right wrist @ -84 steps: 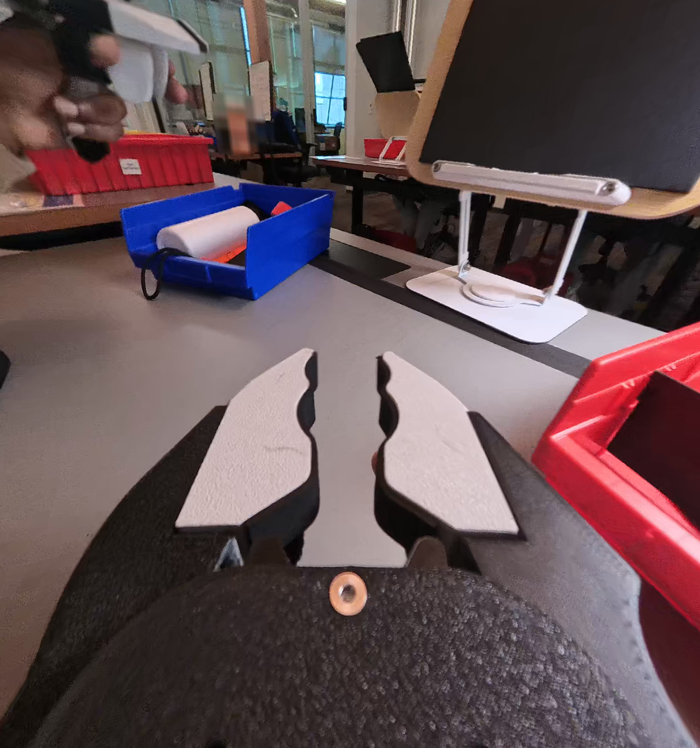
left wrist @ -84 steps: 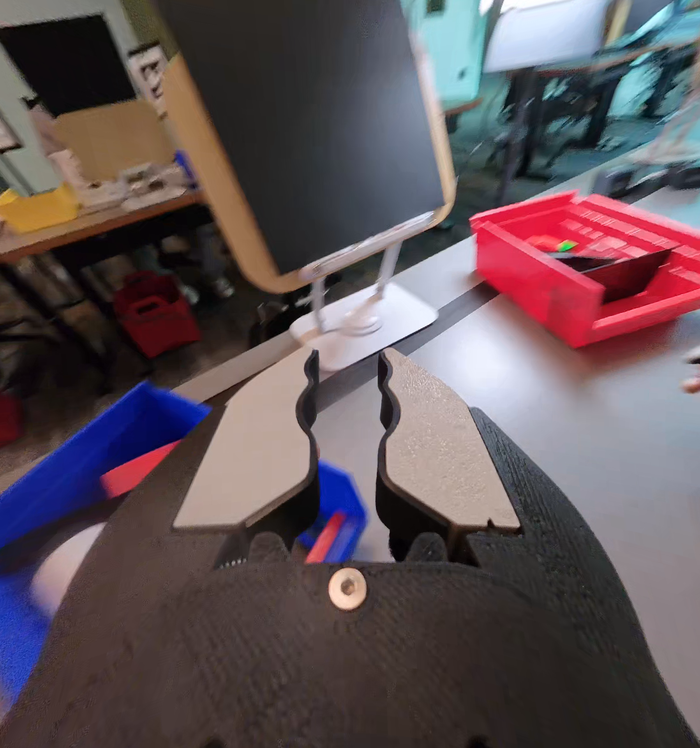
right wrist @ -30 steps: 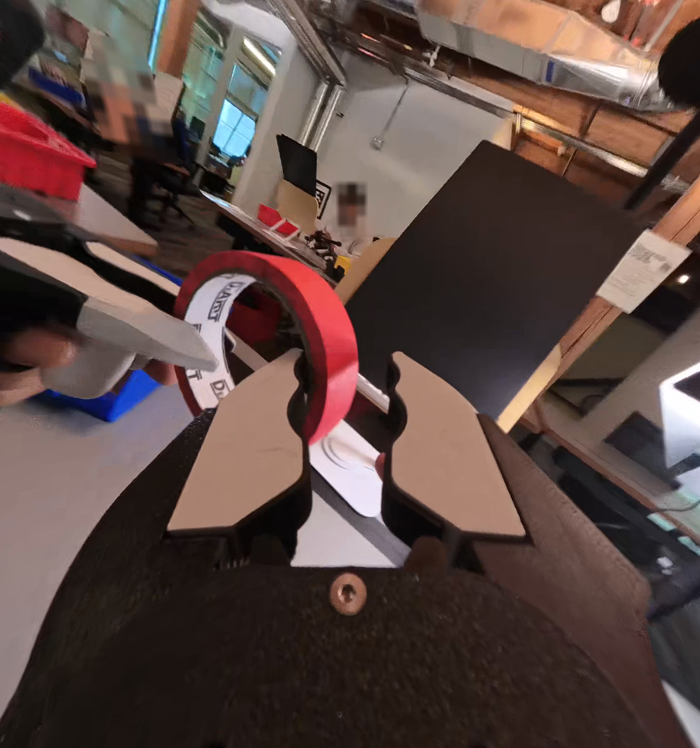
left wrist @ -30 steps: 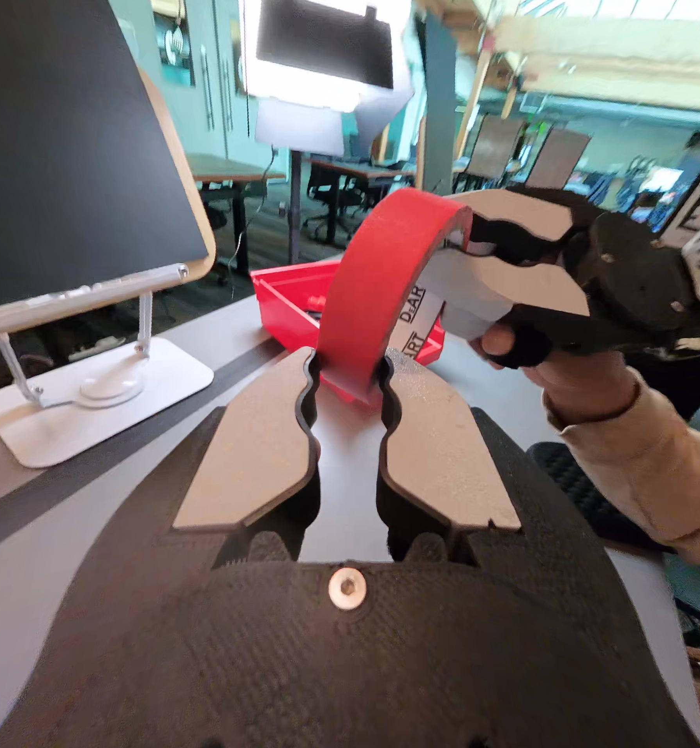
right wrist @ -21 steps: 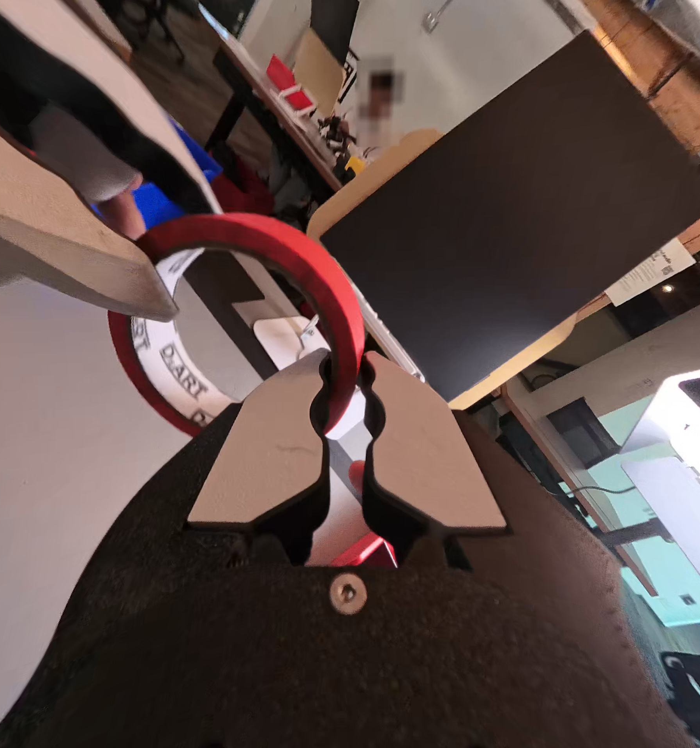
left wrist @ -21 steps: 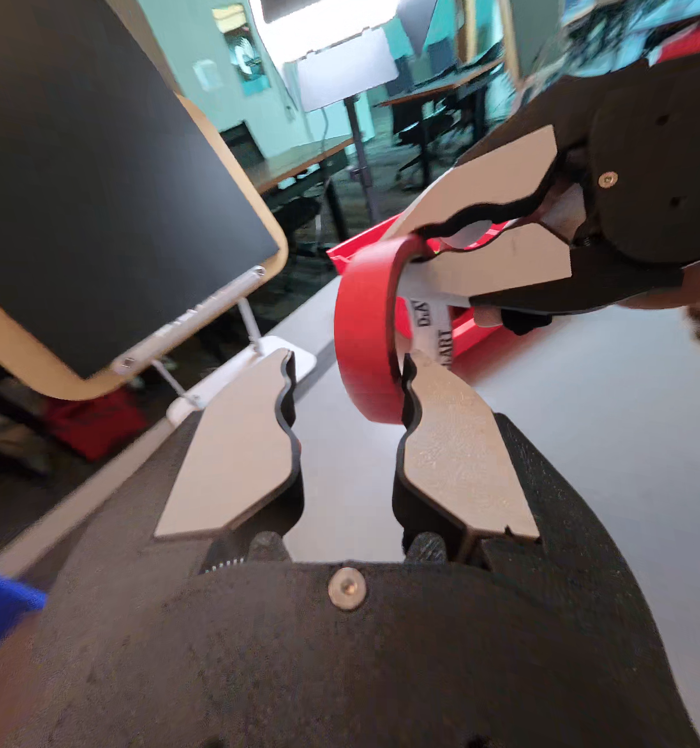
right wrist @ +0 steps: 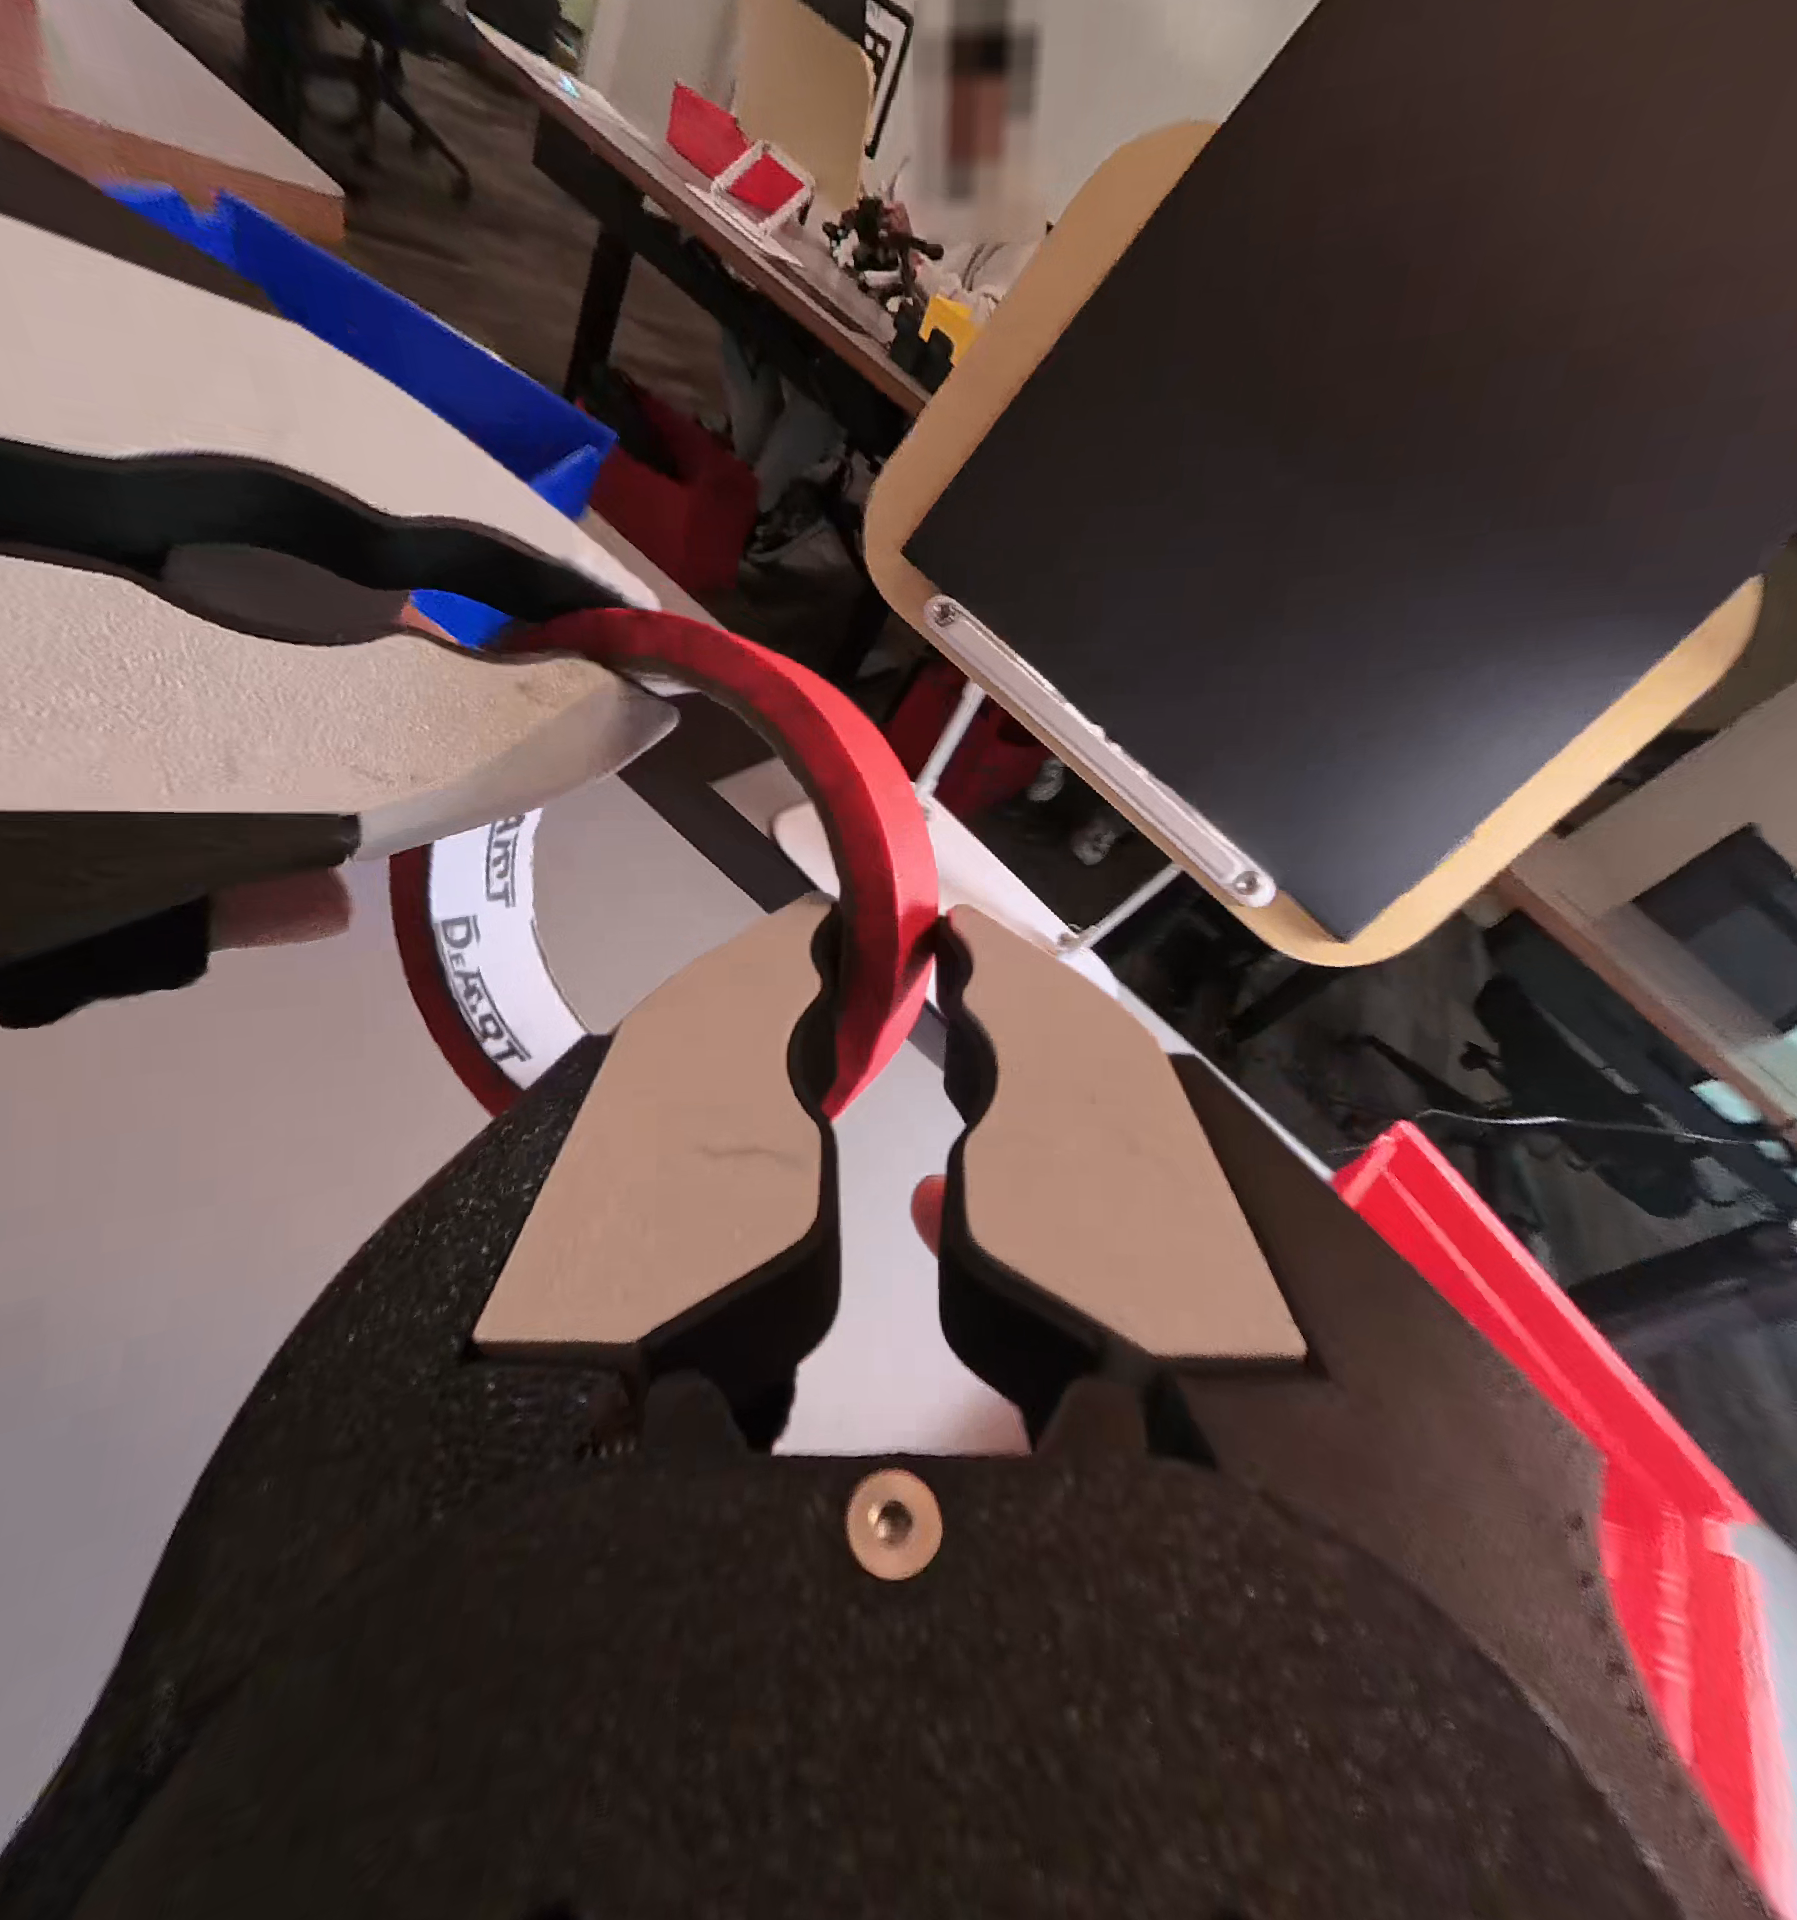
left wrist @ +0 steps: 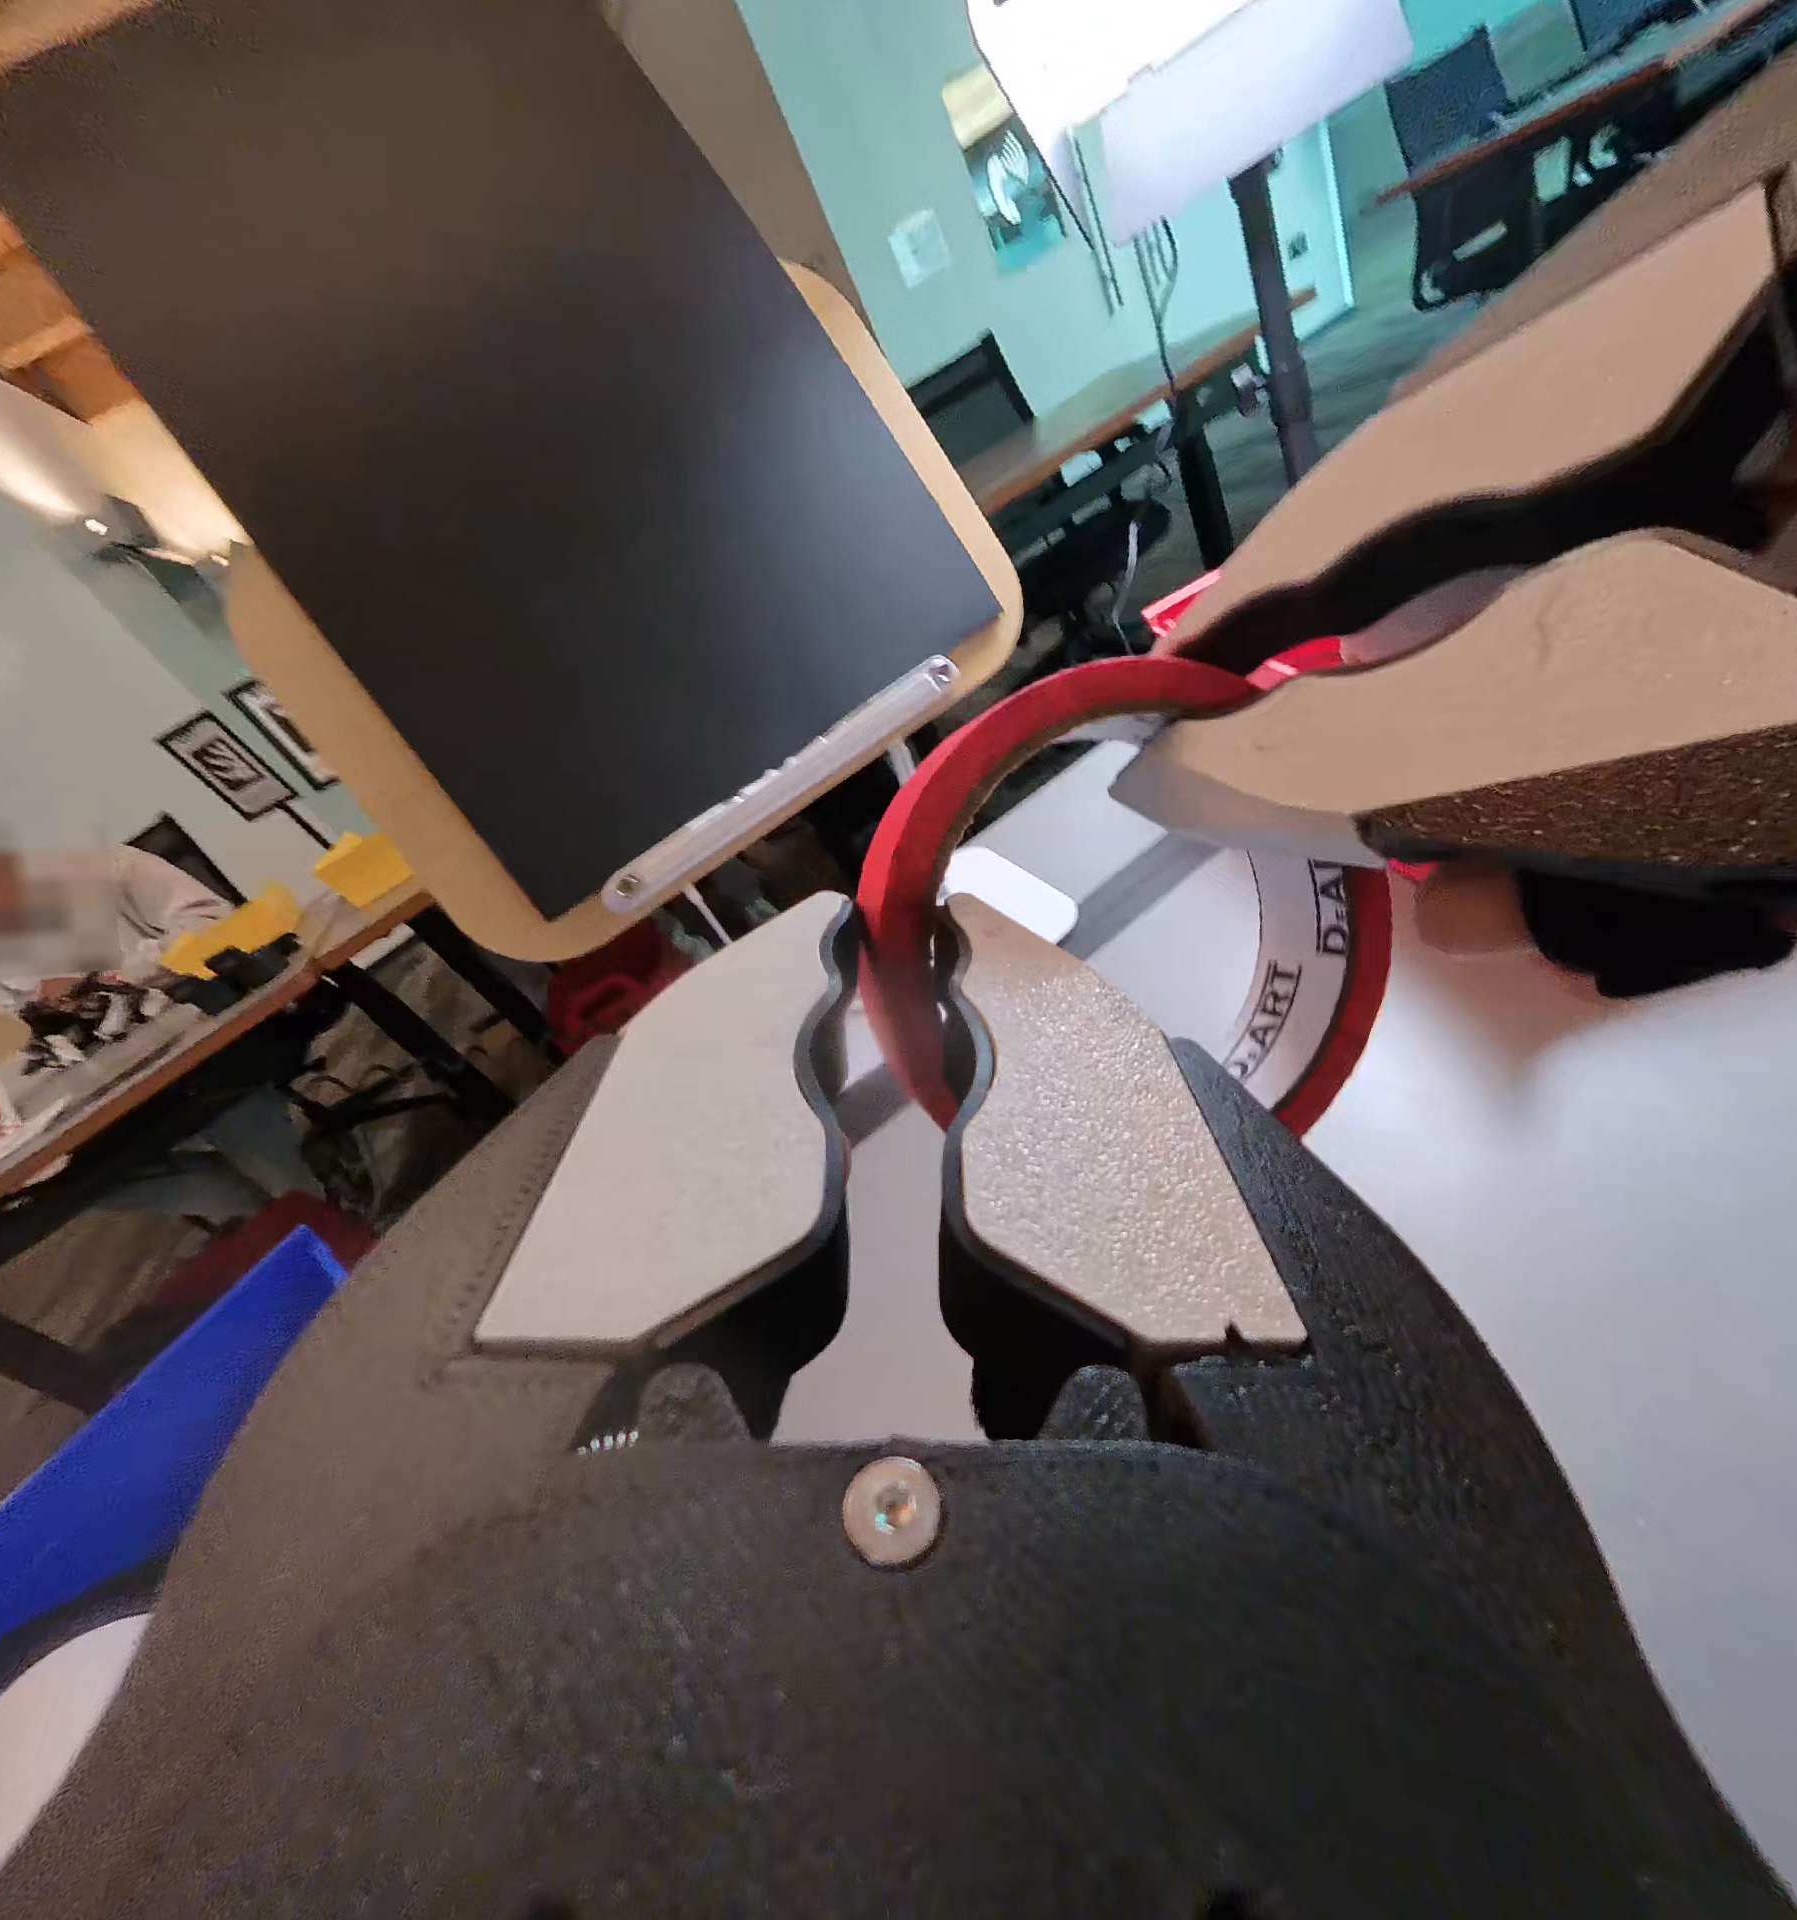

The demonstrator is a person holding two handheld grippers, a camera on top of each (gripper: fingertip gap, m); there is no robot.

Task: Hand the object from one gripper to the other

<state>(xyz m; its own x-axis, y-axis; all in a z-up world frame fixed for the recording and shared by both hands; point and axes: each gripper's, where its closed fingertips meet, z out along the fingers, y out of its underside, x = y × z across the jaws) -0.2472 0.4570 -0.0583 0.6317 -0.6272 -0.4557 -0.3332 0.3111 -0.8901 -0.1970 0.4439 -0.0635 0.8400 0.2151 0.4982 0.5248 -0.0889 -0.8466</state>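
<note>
Left claw: fingers closed on one side of the red tape roll, gripping its band.
Right claw: narrowed onto the opposite side of the same roll, pinching the band.
Tape roll: held in the air above the grey bench, both claws meeting tip to tip across it.
Bins: red bin, blue bin.

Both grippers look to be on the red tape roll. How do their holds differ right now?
Seen from the left wrist, the left gripper pinches the red tape roll at its lower-left arc, the right gripper at its upper-right arc. The left gripper's fingers sit side by side; the right gripper's are stacked. Both are shut on the band.
</note>
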